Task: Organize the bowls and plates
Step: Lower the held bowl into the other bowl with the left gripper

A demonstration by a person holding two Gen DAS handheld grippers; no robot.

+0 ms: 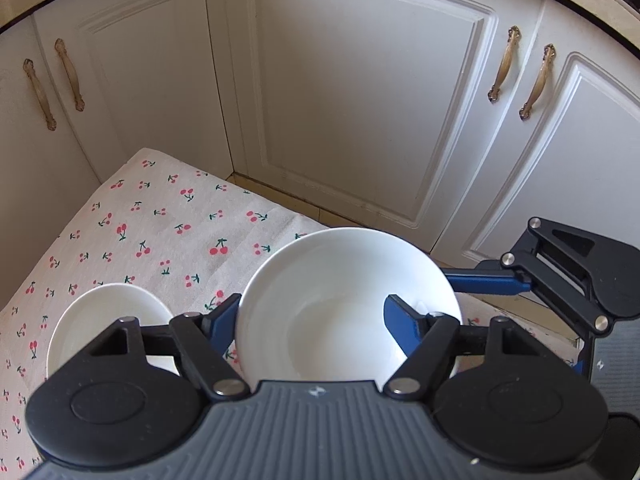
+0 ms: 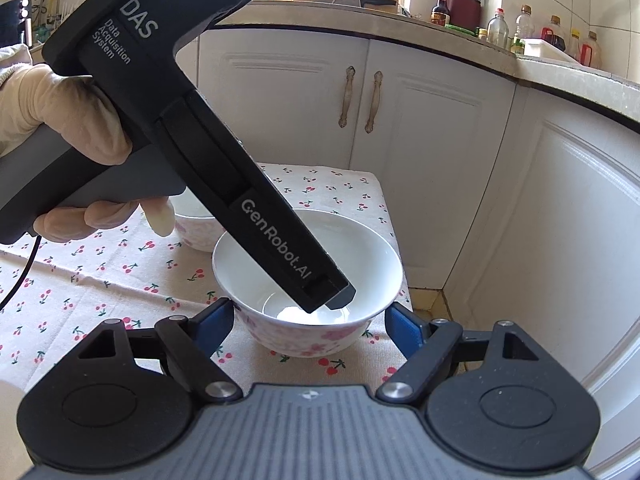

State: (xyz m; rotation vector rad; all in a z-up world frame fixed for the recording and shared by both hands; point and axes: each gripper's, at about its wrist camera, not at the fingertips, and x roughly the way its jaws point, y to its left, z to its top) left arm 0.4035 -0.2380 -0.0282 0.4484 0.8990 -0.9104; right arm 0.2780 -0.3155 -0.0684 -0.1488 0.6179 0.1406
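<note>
A white bowl with pink flowers on its outside rests on the cherry-print cloth. My left gripper reaches down into it. One blue finger is outside the left wall and the other finger is inside, with a wide gap between them, so it is open. In the right wrist view, its tip sits low in the bowl. My right gripper straddles the same bowl, with both blue fingertips against its outer sides. A second white bowl stands just beyond.
White cabinet doors with brass handles close in behind and to the right of the cloth-covered table. The table's edge drops to a tiled floor strip. A gloved hand holds the left gripper. Bottles line the counter.
</note>
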